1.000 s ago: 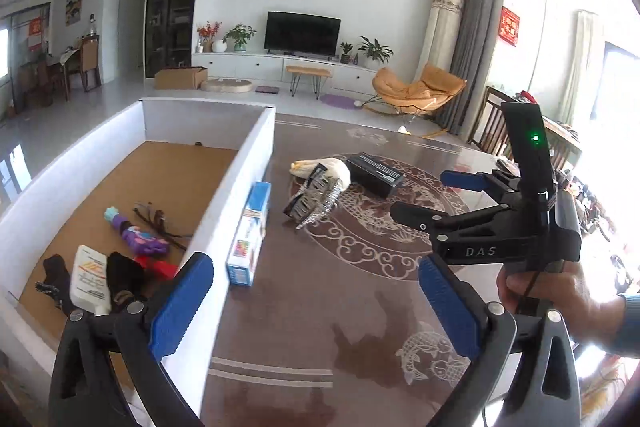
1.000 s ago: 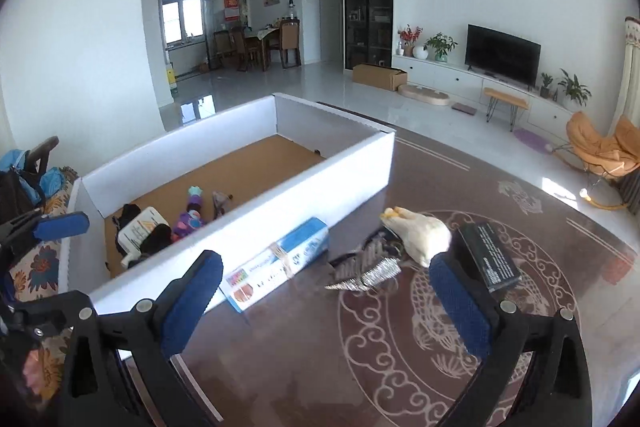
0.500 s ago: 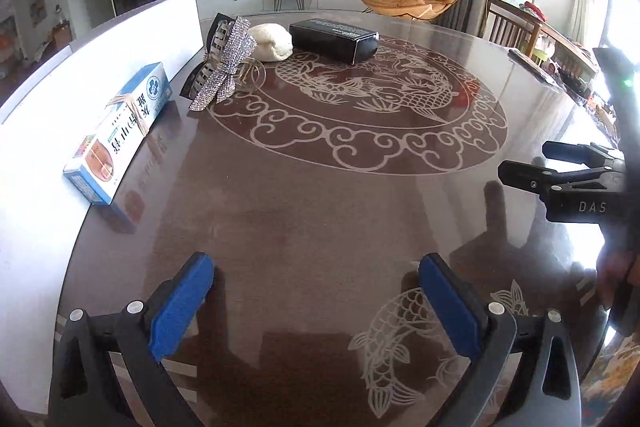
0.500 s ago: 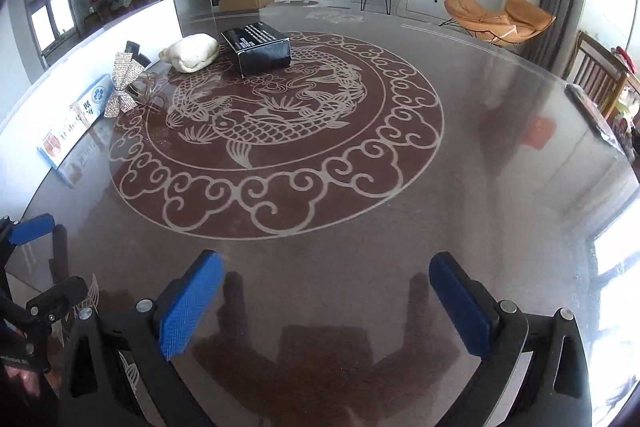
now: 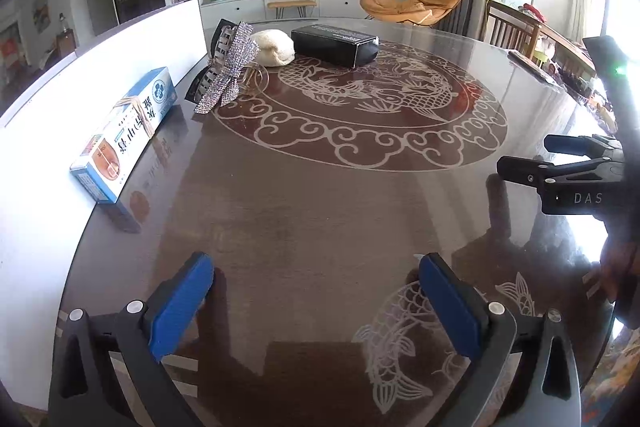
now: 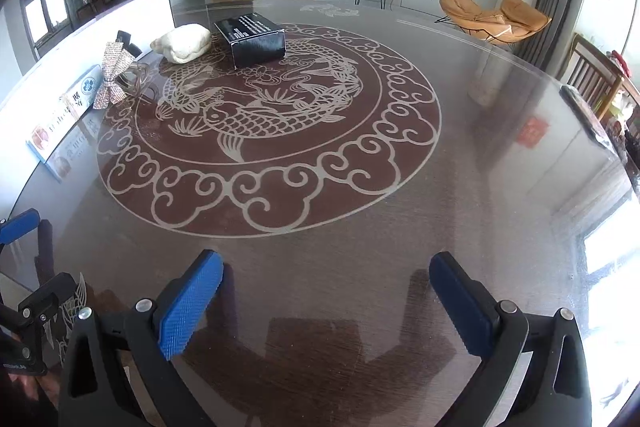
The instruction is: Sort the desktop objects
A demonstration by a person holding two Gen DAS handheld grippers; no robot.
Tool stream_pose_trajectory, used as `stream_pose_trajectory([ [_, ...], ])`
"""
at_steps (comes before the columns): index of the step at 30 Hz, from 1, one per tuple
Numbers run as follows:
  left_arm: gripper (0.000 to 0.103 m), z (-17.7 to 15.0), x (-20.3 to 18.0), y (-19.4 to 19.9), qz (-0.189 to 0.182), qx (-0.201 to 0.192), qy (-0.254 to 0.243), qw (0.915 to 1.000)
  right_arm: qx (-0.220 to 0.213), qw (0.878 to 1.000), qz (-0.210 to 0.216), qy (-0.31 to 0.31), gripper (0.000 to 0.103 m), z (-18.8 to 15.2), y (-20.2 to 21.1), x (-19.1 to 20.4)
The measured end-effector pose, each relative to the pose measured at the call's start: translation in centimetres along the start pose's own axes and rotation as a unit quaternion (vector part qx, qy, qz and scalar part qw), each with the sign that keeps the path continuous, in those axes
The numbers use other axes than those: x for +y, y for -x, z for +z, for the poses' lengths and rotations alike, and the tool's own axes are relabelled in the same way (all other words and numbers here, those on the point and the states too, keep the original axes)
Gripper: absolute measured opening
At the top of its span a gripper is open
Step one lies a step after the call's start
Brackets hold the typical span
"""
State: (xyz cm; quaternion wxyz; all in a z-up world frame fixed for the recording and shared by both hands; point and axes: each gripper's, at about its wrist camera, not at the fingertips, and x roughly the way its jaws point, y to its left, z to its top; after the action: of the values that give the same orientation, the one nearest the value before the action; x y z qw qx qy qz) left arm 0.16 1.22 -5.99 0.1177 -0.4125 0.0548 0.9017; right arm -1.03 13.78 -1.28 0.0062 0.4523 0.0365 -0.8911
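On the round dark table lie a blue-and-white carton [image 5: 126, 133] against the white box wall [image 5: 80, 83], a rhinestone bow hair clip [image 5: 230, 69], a cream plush lump [image 5: 274, 47] and a black box [image 5: 336, 45]. They also show in the right wrist view: carton [image 6: 64, 111], bow clip [image 6: 113, 75], plush lump [image 6: 184, 43], black box [image 6: 254, 39]. My left gripper [image 5: 316, 303] is open and empty, low over the near table. My right gripper [image 6: 326, 303] is open and empty, to its right; it shows in the left wrist view [image 5: 560, 163].
The white box wall [image 6: 80, 39] runs along the table's left side. The table edge curves at the right [image 6: 600, 147], with wooden chairs [image 6: 596, 75] beyond. A dark flat object [image 6: 586, 115] lies near the right rim.
Both grippers dropped from high above the white box to low over the near table. The box's inside is out of view. Both stayed open.
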Motion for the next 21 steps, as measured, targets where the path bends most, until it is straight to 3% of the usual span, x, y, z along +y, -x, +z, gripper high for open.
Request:
stream_pose_trajectory([
  [4, 0.103, 0.1, 0.1, -0.1, -0.003, 0.003, -0.002, 1.0000, 0.000, 1.000, -0.001, 0.001, 0.103, 0.0, -0.1, 0.0],
  [12, 0.103, 2.0, -0.2, -1.4, 0.006, 0.065, 0.013, 0.9978, 0.008, 1.000, 0.015, -0.016, 0.103, 0.0, -0.4, -0.6],
  [21, 0.103, 1.6, -0.5, -1.1, 0.009, 0.040, 0.016, 0.9990, 0.008, 1.000, 0.015, -0.018, 0.103, 0.0, -0.4, -0.7],
])
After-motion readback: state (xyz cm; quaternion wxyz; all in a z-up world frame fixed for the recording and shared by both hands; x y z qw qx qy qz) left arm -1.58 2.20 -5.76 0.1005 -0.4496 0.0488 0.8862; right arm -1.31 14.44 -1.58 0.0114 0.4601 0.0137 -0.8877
